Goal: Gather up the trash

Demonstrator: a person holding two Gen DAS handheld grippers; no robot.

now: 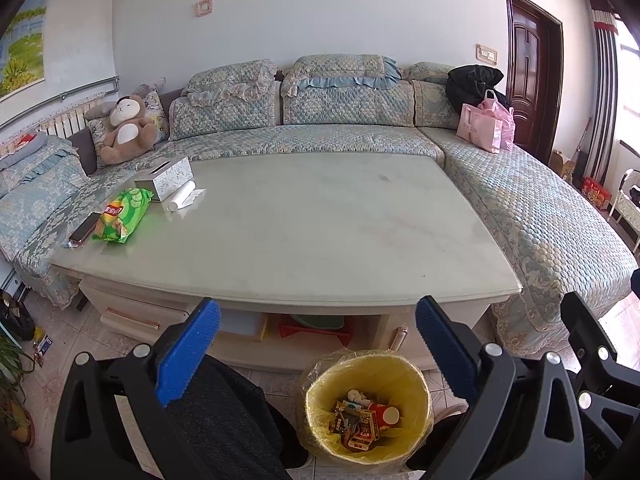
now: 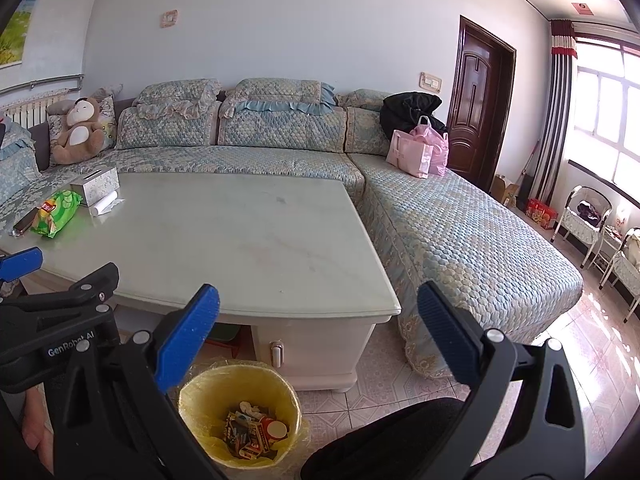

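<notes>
A yellow-lined trash bin (image 1: 416, 384) stands on the floor in front of the coffee table, with wrappers and a red cup inside; it also shows in the right wrist view (image 2: 192, 396). My left gripper (image 1: 318, 312) is open and empty, held above the bin at the table's front edge. My right gripper (image 2: 319, 306) is open and empty, beside the left one and above the bin. A green chip bag (image 1: 122, 214) lies on the table's far left; it also shows in the right wrist view (image 2: 56, 212).
A pale marble coffee table (image 1: 320, 220) carries a tissue box (image 1: 164, 176), a white roll (image 1: 182, 198) and a phone (image 1: 84, 228). A blue quilted corner sofa (image 1: 540, 208) wraps around it, with a teddy bear (image 1: 126, 128) and pink bags (image 1: 484, 126).
</notes>
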